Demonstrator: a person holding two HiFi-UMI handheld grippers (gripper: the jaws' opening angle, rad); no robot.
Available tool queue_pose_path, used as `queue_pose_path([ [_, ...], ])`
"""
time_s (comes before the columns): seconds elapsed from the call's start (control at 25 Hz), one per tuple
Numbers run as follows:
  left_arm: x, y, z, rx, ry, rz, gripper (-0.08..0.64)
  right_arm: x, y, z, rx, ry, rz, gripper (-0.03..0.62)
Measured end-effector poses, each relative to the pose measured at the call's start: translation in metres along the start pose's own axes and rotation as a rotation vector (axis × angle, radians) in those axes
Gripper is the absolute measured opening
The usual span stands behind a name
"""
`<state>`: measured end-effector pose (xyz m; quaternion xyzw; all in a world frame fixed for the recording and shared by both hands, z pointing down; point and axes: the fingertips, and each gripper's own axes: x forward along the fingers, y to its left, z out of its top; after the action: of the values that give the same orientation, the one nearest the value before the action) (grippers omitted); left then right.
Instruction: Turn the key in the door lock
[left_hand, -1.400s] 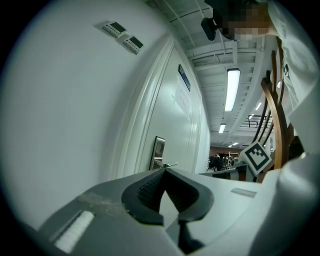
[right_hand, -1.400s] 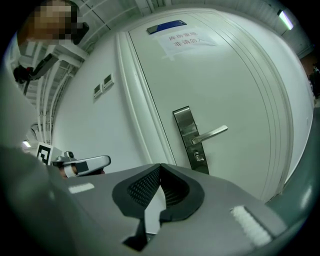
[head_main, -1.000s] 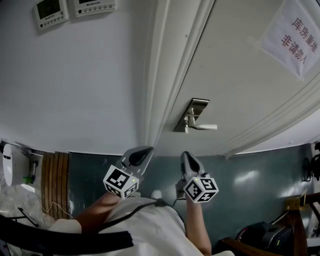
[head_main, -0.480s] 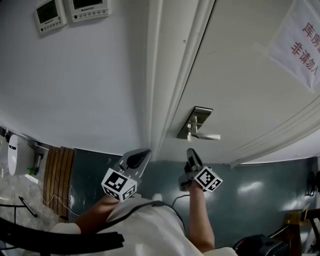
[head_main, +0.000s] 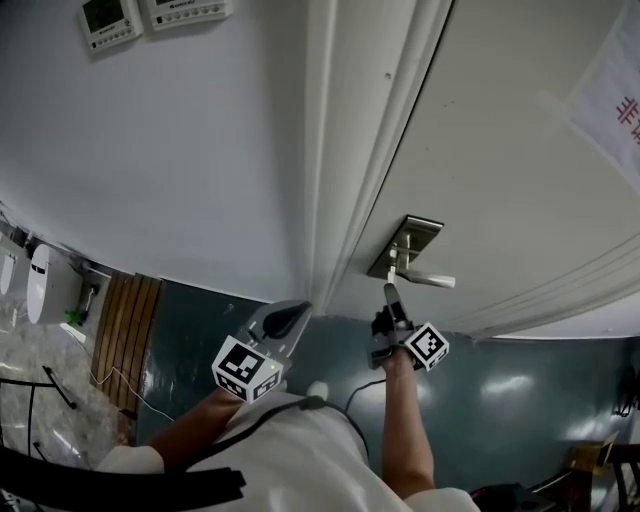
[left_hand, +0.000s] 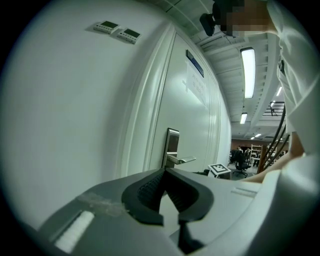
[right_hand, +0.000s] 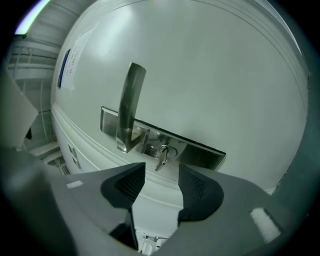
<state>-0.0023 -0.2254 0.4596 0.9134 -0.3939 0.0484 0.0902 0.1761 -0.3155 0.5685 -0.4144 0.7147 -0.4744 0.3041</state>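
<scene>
A steel lock plate (head_main: 405, 247) with a lever handle (head_main: 428, 279) sits on the white door (head_main: 500, 170). In the right gripper view a small key (right_hand: 162, 156) hangs from the keyhole in the plate (right_hand: 200, 151), beside the handle (right_hand: 129, 107). My right gripper (right_hand: 161, 172) is rolled onto its side just short of the key; its jaws have just been opening and stand apart with nothing between them. In the head view it (head_main: 391, 298) is right below the plate. My left gripper (head_main: 287, 318) hangs back by the door frame, jaws together and empty (left_hand: 165, 172).
The door frame (head_main: 345, 150) runs between the wall and the door. Two wall control panels (head_main: 110, 20) are at top left, and a paper sign (head_main: 612, 95) is on the door. Wooden slats (head_main: 125, 320) and a loose cable (head_main: 130, 395) lie low at left.
My right gripper has moved up to the lock plate, rolled onto its side and opened its jaws. The left gripper has barely moved.
</scene>
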Motion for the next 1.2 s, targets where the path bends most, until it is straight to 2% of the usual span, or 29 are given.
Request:
queue_pose_path([
  [0.2, 0.022, -0.026, -0.005, -0.013, 0.019, -0.081, 0.005, 0.012, -0.001, 0.006, 0.109, -0.015, 0.069, 0.202],
  [0.32, 0.036, -0.037, -0.003, -0.017, 0.021, -0.110, 0.005, 0.015, -0.002, 0.008, 0.152, -0.026, 0.090, 0.152],
  [0.44, 0.048, -0.045, -0.003, -0.003, 0.022, -0.132, 0.005, 0.015, -0.008, 0.012, 0.213, -0.056, 0.104, 0.132],
  [0.56, 0.055, -0.051, -0.006, 0.013, 0.030, -0.149, 0.005, 0.015, -0.010, 0.014, 0.231, -0.060, 0.107, 0.072],
  [0.76, 0.057, -0.059, -0.006, 0.027, 0.029, -0.169, 0.005, 0.017, -0.009, 0.014, 0.222, -0.041, 0.091, 0.060],
  [0.88, 0.057, -0.059, -0.008, 0.034, 0.034, -0.172, 0.005, 0.018, -0.006, 0.014, 0.166, -0.036, 0.058, 0.043],
  [1.08, 0.056, -0.058, -0.005, 0.043, 0.028, -0.174, 0.005, 0.017, -0.001, 0.016, -0.111, 0.000, -0.102, 0.041],
  [1.2, 0.053, -0.060, -0.005, 0.048, 0.028, -0.182, 0.005, 0.019, 0.006, 0.013, -0.258, 0.018, -0.152, 0.041],
])
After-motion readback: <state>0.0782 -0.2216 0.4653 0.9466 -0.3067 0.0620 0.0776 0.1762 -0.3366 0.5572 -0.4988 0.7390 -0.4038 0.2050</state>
